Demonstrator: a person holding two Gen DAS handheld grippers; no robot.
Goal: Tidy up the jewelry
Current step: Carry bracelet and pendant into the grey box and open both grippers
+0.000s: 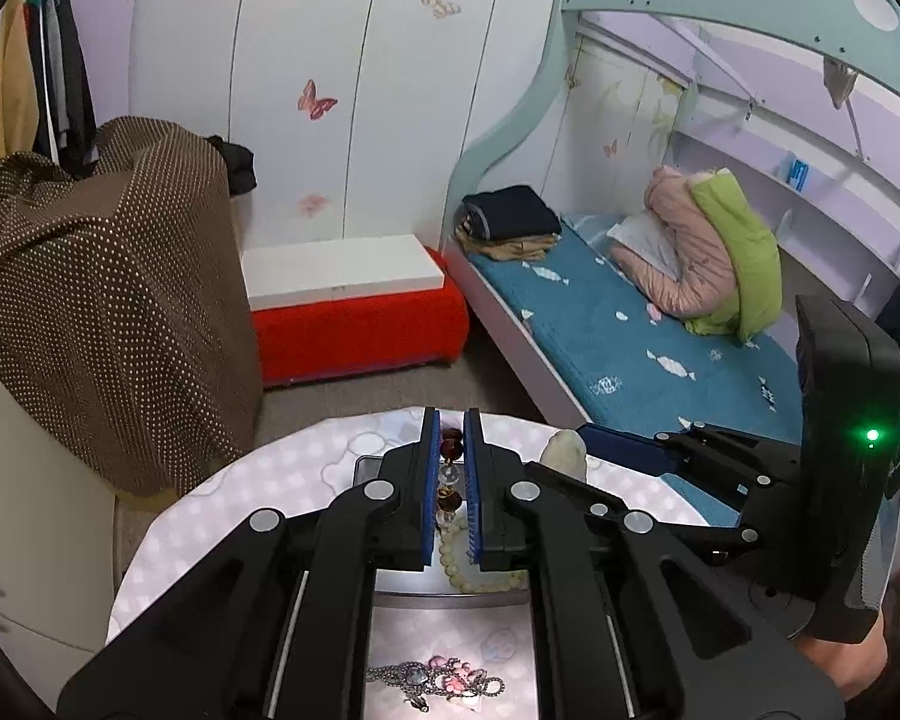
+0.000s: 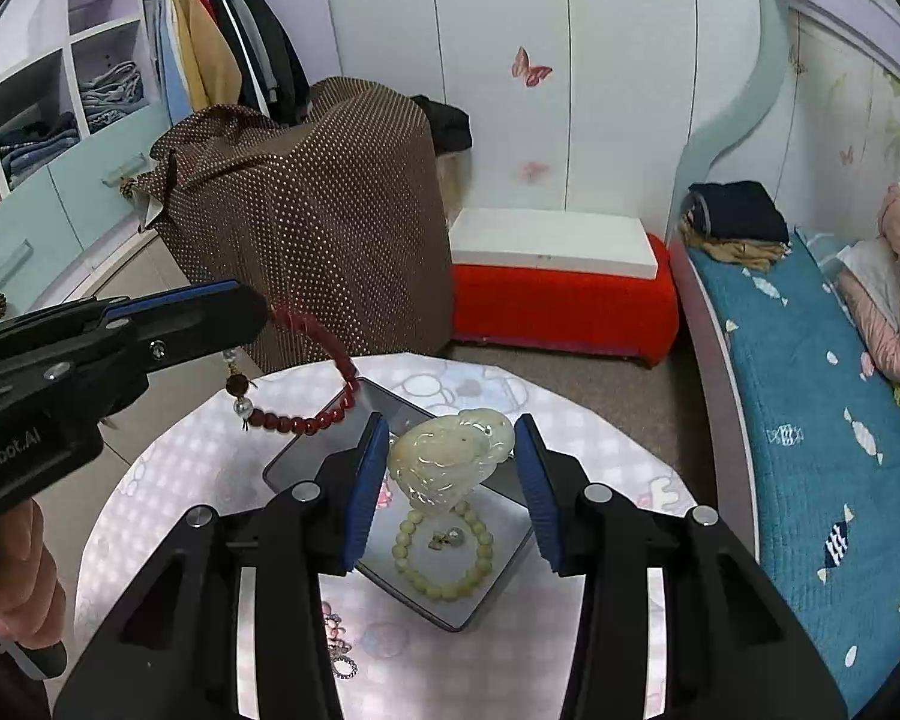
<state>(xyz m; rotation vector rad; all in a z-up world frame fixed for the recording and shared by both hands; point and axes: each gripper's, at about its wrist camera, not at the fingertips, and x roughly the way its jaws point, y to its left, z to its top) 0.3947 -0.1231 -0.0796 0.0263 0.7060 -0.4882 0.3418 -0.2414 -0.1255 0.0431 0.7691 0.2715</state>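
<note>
My left gripper (image 1: 450, 450) is shut on a dark red bead bracelet (image 2: 318, 414), which hangs from it above the far left corner of the grey tray (image 2: 450, 615). It shows between the blue pads in the left wrist view (image 1: 452, 450). My right gripper (image 2: 450, 468) is shut on a pale carved jade pendant (image 2: 450, 456) and holds it over the tray. A cream bead bracelet (image 2: 444, 552) with a small charm lies in the tray, also in the left wrist view (image 1: 480, 570). The right gripper appears in the left wrist view (image 1: 570, 450).
A silver chain with pink beads (image 1: 438, 675) lies on the round table (image 2: 168, 480) near its front edge. A brown dotted cloth (image 2: 306, 210), a red bench (image 2: 564, 300) and a bed (image 2: 810, 420) stand beyond the table.
</note>
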